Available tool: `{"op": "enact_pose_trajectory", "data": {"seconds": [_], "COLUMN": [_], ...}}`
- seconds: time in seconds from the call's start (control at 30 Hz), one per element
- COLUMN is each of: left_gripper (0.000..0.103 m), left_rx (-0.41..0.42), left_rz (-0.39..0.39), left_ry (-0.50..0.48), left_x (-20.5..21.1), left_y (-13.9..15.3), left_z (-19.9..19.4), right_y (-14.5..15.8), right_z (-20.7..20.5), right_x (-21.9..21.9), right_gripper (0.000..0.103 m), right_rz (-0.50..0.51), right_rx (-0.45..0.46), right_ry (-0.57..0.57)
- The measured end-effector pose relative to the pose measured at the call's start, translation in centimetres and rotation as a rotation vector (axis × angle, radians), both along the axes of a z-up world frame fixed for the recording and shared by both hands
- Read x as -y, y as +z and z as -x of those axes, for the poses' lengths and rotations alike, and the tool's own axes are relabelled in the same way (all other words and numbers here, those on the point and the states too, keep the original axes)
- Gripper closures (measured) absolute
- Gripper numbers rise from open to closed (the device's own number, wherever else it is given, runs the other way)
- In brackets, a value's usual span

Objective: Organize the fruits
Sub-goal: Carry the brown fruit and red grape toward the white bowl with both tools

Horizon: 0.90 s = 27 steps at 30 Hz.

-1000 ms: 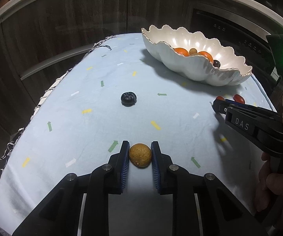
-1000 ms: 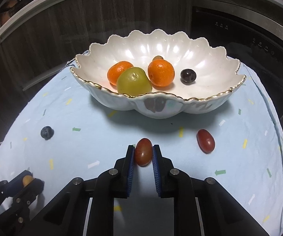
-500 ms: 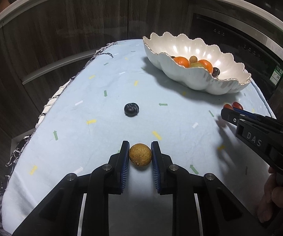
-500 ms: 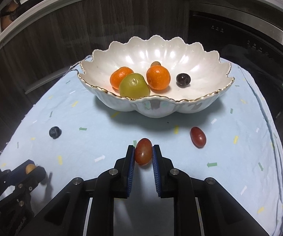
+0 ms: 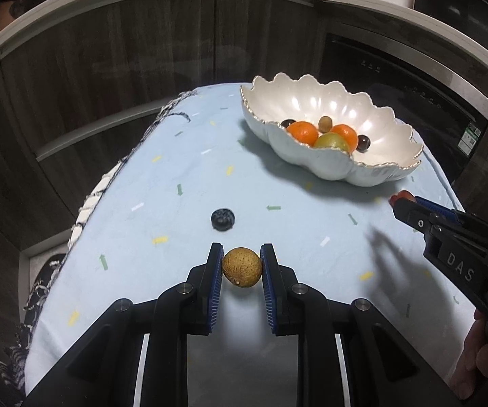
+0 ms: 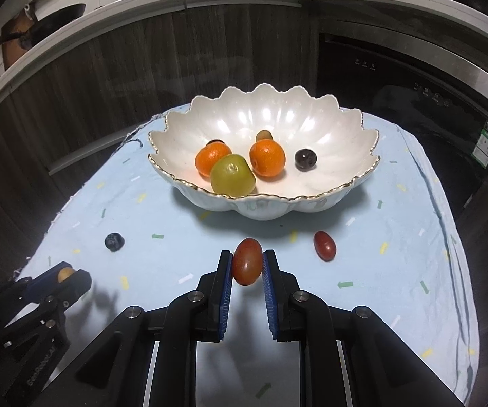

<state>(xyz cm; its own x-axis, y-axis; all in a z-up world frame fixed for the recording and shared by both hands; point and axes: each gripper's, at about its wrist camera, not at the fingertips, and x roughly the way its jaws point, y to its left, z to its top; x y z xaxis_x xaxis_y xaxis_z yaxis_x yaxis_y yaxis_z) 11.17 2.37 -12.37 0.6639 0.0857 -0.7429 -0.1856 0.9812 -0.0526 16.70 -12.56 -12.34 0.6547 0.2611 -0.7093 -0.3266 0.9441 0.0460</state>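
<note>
My left gripper point(image 5: 242, 263) is shut on a small round tan fruit point(image 5: 242, 267) and holds it above the blue cloth. My right gripper point(image 6: 247, 264) is shut on a red cherry tomato point(image 6: 247, 260), lifted above the cloth in front of the white scalloped bowl point(image 6: 312, 115). The bowl holds two oranges point(image 6: 267, 157), a green fruit point(image 6: 232, 174), a dark grape point(image 6: 305, 159) and a small brown fruit point(image 6: 263, 134). A blueberry point(image 5: 222, 218) and a second red tomato point(image 6: 324, 245) lie on the cloth. The bowl point(image 5: 373, 108) is far right in the left wrist view.
The table is covered by a light blue cloth point(image 6: 396, 237) with small coloured marks. Dark cabinets and an oven front stand behind it. The right gripper point(image 5: 402, 201) shows at the right of the left wrist view; the left gripper point(image 6: 66, 274) shows low left in the right wrist view.
Both grippers have risen and pulled back from the table with their fruits held. The bowl and the loose fruits have not moved.
</note>
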Motion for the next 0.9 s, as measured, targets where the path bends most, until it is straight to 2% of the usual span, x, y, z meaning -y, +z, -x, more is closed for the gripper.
{"op": "enact_pose_trajectory", "data": {"seconds": [0.23,0.9], "left_gripper": [0.080,0.080], "left_rx": [0.030,0.037], "left_rz": [-0.007,-0.015], "left_ry": [-0.023,-0.055], "left_x": [0.3,0.7], "left_y": [1.5,4.2], "left_z": [-0.8,-4.6], "right_y": [1.2,4.5], "right_z": [0.5,-0.8], "right_x": [0.4,1.2], "right_gripper": [0.084,0.084], "right_rz": [-0.005,-0.011], "right_rx": [0.007,0.041], "right_ry": [-0.011,-0.060]}}
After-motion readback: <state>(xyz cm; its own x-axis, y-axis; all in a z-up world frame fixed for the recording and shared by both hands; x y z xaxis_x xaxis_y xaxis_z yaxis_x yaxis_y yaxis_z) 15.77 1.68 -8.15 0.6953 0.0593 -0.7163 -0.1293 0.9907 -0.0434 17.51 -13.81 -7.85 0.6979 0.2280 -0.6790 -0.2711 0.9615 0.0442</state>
